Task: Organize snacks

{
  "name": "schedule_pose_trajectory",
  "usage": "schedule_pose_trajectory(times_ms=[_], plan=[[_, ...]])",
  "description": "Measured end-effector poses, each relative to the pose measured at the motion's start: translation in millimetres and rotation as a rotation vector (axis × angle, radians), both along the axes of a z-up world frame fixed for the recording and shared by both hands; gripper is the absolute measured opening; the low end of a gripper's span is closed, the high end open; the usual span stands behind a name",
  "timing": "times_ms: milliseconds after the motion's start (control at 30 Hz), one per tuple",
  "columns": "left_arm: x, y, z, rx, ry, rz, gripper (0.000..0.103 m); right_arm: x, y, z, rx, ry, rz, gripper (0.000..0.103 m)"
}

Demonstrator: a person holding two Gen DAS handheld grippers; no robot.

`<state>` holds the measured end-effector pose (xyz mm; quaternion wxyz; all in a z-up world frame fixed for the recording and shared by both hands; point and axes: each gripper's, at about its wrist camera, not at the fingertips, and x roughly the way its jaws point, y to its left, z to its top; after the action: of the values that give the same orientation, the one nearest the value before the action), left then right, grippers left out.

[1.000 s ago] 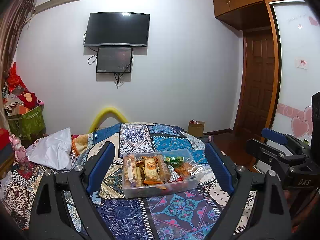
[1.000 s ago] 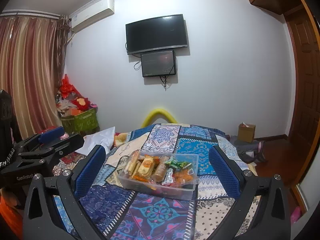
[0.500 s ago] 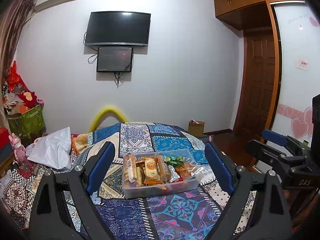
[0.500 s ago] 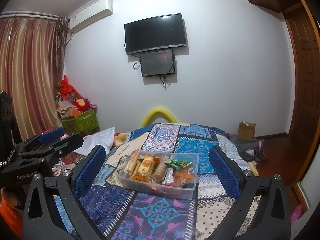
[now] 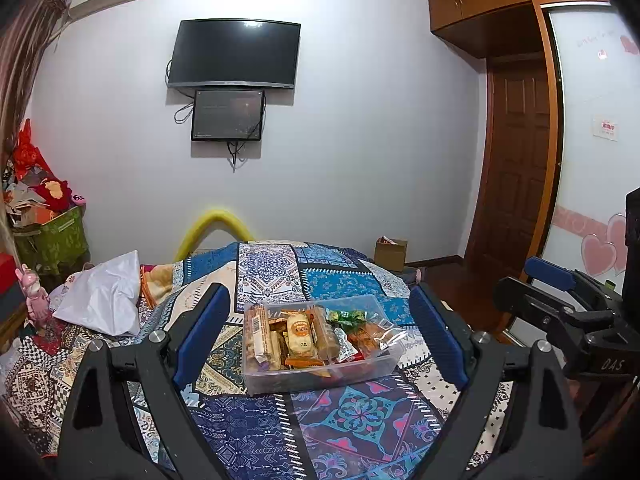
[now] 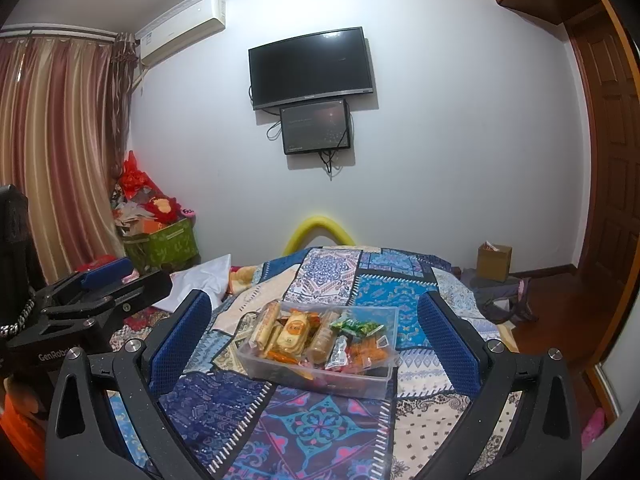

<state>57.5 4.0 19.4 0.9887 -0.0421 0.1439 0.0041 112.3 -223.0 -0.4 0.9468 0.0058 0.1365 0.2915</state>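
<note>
A clear plastic box (image 5: 320, 376) (image 6: 360, 380) stands on the patterned quilt and holds several wrapped snacks: tan biscuit packs (image 5: 300, 332) (image 6: 294, 330) at left, green packets (image 5: 346, 315) (image 6: 356, 326) and orange packets (image 6: 366, 346) at right. My left gripper (image 5: 318, 334) is open and empty, held above the quilt in front of the box. My right gripper (image 6: 316, 334) is open and empty, also short of the box. Each gripper shows from the side in the other's view, the right one in the left wrist view (image 5: 560, 300) and the left one in the right wrist view (image 6: 92, 296).
The patchwork quilt (image 5: 360, 420) (image 6: 320, 428) covers the bed. A white bag (image 5: 104, 292) lies at its left. A green bin of red items (image 6: 160, 240) stands by the curtain. A cardboard box (image 6: 494, 260) sits on the floor near the wooden door (image 5: 516, 160).
</note>
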Motion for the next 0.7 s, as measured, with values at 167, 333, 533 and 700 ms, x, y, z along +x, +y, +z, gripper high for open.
schedule_pose_trajectory(times_ms=[167,333,533,700], plan=[[0.5,-0.3,-0.1,0.0,0.001,-0.002,0.092,0.1,0.1,0.0,0.003,0.001,0.0,0.103],[1.7,0.6,-1.6,-0.006,0.001,-0.008,0.092,-0.5,-0.1,-0.2,0.001,0.0,0.0,0.103],[1.9,0.1,-1.8,-0.005,0.002,-0.014,0.092,-0.1,-0.7,-0.1,0.003,0.001,-0.002,0.103],[2.2,-1.2,-1.4,-0.009,0.005,-0.017,0.092,0.2,-0.8,0.5,0.0,0.002,0.0,0.103]])
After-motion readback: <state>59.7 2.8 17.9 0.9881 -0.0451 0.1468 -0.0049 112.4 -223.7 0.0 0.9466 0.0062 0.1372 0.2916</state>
